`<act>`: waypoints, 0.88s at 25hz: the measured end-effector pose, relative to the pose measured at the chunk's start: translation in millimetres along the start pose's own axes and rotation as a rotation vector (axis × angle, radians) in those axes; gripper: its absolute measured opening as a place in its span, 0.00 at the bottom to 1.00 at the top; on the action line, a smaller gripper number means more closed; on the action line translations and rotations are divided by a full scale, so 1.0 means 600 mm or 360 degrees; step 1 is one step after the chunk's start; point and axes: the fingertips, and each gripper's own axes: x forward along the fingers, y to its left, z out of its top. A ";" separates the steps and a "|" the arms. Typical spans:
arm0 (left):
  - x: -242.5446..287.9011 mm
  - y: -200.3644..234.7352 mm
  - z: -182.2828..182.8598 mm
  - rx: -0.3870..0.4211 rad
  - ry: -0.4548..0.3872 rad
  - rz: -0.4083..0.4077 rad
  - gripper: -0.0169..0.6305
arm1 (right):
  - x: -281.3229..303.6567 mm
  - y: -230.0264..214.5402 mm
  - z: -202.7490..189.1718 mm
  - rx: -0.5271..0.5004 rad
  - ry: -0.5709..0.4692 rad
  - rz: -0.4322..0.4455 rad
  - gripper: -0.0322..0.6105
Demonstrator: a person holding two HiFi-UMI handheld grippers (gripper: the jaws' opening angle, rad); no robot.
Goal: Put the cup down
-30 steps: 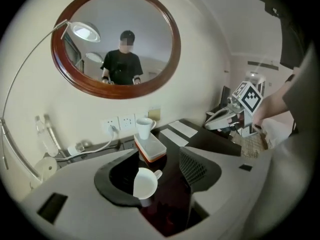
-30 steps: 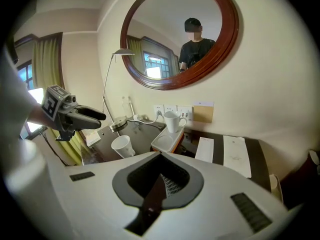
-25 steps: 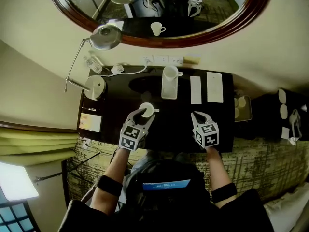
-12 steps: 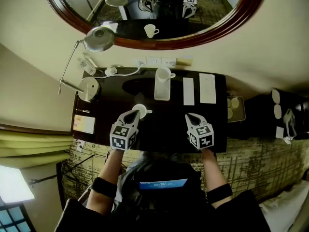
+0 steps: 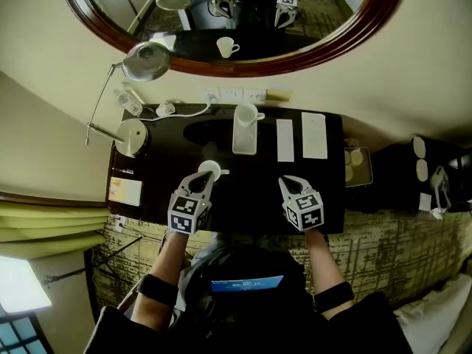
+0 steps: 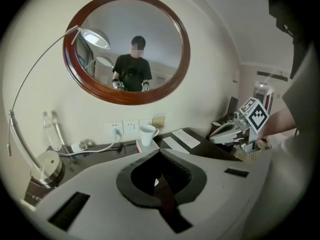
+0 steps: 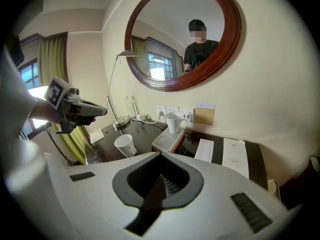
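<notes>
dark bench (image 5: 258,198) against cream wall, under oval wood-framed mirror (image 5: 339,6); lamp (image 5: 146,52) at left end. white cup (image 5: 212,168) on bench, front left. left claw (image 5: 204,178) clenched, empty, above cup; right claw (image 5: 285,182) clenched, empty. only right gripper view shows gap between left claw and cup.

2 hand-held grippers (image 5: 205,177) (image 5: 285,182), jaws together
</notes>
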 end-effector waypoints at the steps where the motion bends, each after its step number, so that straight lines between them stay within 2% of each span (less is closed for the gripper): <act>1: 0.000 0.000 0.000 -0.0004 0.0004 -0.0001 0.03 | 0.001 0.001 0.000 -0.0006 -0.0002 0.0007 0.06; 7: 0.004 0.001 -0.004 -0.0038 0.0054 0.0013 0.03 | 0.013 0.010 0.010 -0.0077 0.0010 0.0051 0.09; 13: 0.021 0.001 -0.003 -0.0065 0.0073 0.0018 0.03 | 0.046 0.001 0.057 -0.0298 0.0005 0.0132 0.10; 17: 0.042 -0.003 -0.005 -0.0070 0.0086 0.0010 0.03 | 0.083 -0.007 0.102 -0.0477 0.0019 0.0211 0.19; 22: 0.059 -0.010 -0.005 -0.0069 0.0093 0.0004 0.03 | 0.146 -0.020 0.133 -0.0653 0.0088 0.0287 0.38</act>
